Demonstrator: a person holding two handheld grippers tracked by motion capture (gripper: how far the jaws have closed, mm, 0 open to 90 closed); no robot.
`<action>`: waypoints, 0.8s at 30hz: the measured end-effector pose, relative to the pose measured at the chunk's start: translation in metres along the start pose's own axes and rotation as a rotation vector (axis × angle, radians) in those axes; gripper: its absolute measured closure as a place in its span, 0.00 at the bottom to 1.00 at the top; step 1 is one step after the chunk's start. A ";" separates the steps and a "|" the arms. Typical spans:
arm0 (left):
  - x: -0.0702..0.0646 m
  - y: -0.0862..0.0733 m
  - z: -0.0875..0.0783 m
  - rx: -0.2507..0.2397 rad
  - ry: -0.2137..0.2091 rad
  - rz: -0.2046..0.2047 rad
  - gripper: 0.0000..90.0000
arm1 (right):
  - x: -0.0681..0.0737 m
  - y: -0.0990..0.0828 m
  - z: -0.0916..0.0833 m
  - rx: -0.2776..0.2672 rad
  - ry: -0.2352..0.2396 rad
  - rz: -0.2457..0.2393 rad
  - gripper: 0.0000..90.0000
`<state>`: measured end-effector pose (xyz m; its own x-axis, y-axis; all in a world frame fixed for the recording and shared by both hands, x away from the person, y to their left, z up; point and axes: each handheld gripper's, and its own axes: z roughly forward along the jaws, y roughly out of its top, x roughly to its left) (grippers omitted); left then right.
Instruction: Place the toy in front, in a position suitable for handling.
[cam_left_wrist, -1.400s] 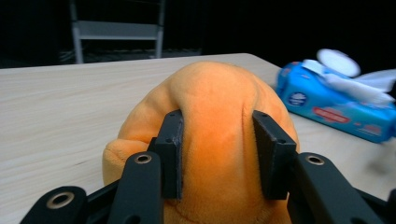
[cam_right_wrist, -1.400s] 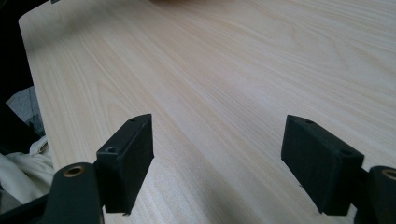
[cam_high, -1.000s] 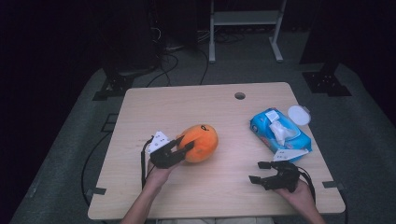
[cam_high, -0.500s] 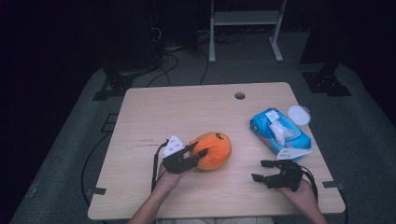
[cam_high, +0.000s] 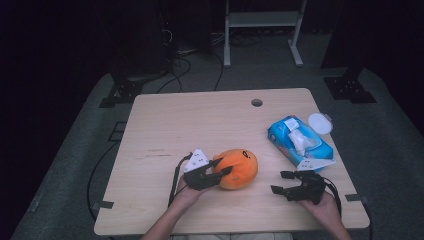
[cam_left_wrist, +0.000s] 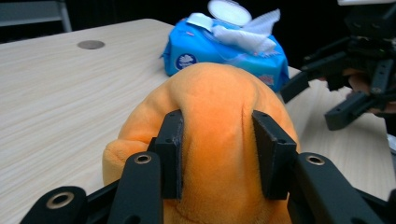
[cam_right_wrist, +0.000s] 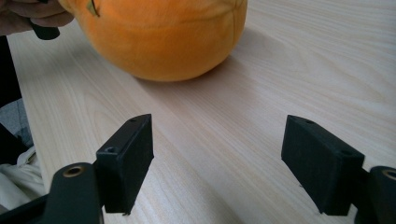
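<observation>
Plush: an orange plush (cam_high: 239, 168) lies on the tabletop (cam_high: 200, 120), toward its near edge and about mid-width; in the left gripper view its fabric bulges between the two black jaws.
Left tool: the left tool (cam_high: 220, 172) pinches the plush from the plush's left side, both pads pressed into the soft fabric (cam_left_wrist: 219, 158); the person's left hand (cam_high: 187, 192) holds it from behind, with the grey plate on top.
Right tool: the right tool (cam_high: 282, 182) is spread wide with nothing between its jaws, low over bare tabletop to the right of the plush and apart from it; in the right gripper view (cam_right_wrist: 217, 163) the plush sits just beyond the jaws.
Right hand: the right hand (cam_high: 322, 205) holds it near the tabletop's near right corner.
Wipes: a blue pack of wipes (cam_high: 299, 142) lies at the right side, its lid flipped open and a white wipe sticking out, well apart from the plush.
Hole: a round hole (cam_high: 257, 102) sits near the far edge.
</observation>
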<state>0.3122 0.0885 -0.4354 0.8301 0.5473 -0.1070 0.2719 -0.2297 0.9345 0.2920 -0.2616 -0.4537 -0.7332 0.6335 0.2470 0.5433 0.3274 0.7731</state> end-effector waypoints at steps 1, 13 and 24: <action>-0.001 0.000 0.001 0.004 -0.007 0.005 0.66 | 0.000 0.000 0.000 0.000 0.000 0.000 0.26; 0.004 -0.003 -0.002 0.008 -0.029 0.013 0.38 | -0.003 0.002 0.000 -0.015 -0.025 0.008 0.26; 0.012 0.001 -0.009 -0.008 -0.021 -0.009 0.25 | -0.003 0.003 -0.003 -0.030 -0.031 0.009 0.26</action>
<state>0.3180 0.1017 -0.4325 0.8378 0.5322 -0.1221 0.2751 -0.2183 0.9363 0.2947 -0.2643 -0.4500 -0.7150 0.6579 0.2365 0.5372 0.3005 0.7882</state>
